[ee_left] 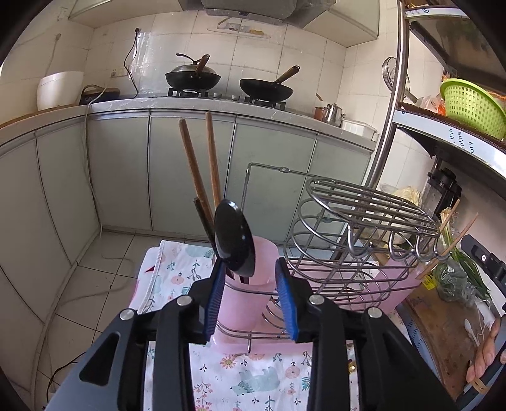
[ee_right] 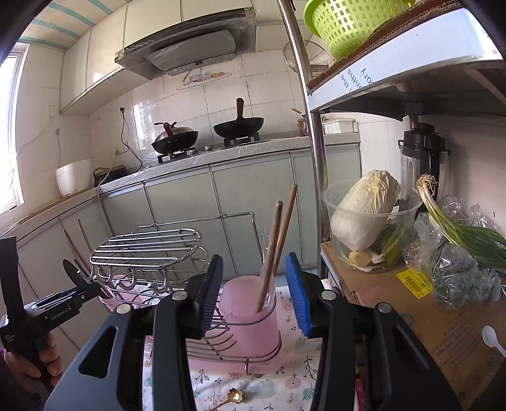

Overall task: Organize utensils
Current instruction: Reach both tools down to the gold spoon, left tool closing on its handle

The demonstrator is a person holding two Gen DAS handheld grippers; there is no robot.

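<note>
So we've got two pink cups sitting in the wire rings of a metal dish rack [ee_left: 357, 218], one at each end. The left pink cup [ee_left: 249, 284] holds a black spoon [ee_left: 234, 240] standing bowl-up, plus two wooden chopsticks [ee_left: 197, 170] and a darker stick leaning beside it. Our left gripper [ee_left: 251, 295] has its blue fingers [ee_left: 286, 300] spread wide on either side of that cup, not gripping anything, though the left pad sits right by the spoon's lower edge. Over in the right wrist view, the right pink cup [ee_right: 253, 313] holds another pair of chopsticks [ee_right: 275, 243] leaning to the right, and our right gripper [ee_right: 254, 294] is also spread apart around it, hands-off. A little gold spoon [ee_right: 232, 396] lies on the floral cloth [ee_right: 284, 382] just in front of the rack. To the right there's a cardboard-covered shelf with a white spoon [ee_right: 491, 338], a clear tub holding a napa cabbage [ee_right: 367, 211], and green onions [ee_right: 458, 227]. Farther back, two woks [ee_right: 238, 126] sit on the stove, and a green basket [ee_right: 351, 22] is up on the top shelf.
</note>
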